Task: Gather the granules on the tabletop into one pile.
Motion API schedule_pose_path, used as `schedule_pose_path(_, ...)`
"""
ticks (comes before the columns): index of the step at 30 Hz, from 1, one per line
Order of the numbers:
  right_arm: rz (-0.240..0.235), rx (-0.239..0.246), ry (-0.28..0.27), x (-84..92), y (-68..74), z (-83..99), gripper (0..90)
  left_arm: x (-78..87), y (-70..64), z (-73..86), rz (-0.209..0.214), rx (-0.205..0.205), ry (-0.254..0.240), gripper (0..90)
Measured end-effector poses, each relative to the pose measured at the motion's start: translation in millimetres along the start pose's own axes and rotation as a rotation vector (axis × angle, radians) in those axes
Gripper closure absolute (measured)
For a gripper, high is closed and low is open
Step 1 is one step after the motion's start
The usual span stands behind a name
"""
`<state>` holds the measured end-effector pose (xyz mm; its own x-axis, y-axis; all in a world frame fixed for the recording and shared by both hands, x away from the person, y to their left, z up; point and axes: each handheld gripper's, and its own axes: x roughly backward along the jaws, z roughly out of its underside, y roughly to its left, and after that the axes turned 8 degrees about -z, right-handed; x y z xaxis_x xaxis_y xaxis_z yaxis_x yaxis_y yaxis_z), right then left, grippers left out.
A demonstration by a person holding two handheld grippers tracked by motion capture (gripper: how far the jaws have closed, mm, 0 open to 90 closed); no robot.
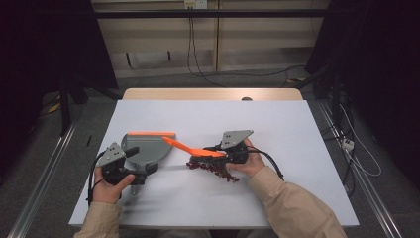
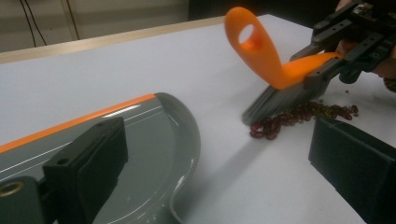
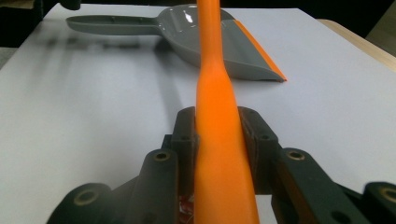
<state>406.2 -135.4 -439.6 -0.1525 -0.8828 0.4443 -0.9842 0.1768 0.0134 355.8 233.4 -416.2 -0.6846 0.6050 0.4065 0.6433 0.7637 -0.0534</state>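
Both forearms entered from the near table edge. Left gripper (image 1: pixel 130 166) sat at the grey dustpan's (image 1: pixel 148 148) handle; its jaws stood spread, one over the pan, the other off to the side above the bare white table (image 1: pixel 277 124). Dustpan lay flat, orange lip (image 1: pixel 151 133) on the far side. Right gripper (image 1: pixel 218 150) had its jaws pressed onto the orange brush handle (image 3: pixel 219 116), pinching it. Brush (image 2: pixel 275 70) was tilted, grey bristles (image 2: pixel 275 100) touching the table at a strip of dark red beans (image 2: pixel 299 116). Beans lay just beside the dustpan, apart from it.
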Motion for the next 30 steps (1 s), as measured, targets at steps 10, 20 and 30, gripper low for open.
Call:
schedule_pose_path(10, 0.202, -0.14, -0.116, 8.2, 3.5, -16.2, 70.5, -0.6, 0.1, -0.7, -0.002, -0.006, 0.002, 4.5)
schedule_pose_path(20, 0.366, -0.348, -0.261, -18.1, 50.7, -45.6, 70.5, 0.0, 1.4, -1.3, 0.005, 0.003, -0.014, 4.4)
schedule_pose_path(30, 0.383, -0.463, -0.299, -49.0, 63.4, -42.9, 70.6, 1.4, 0.8, -3.8, 0.009, -0.001, -0.032, 4.5)
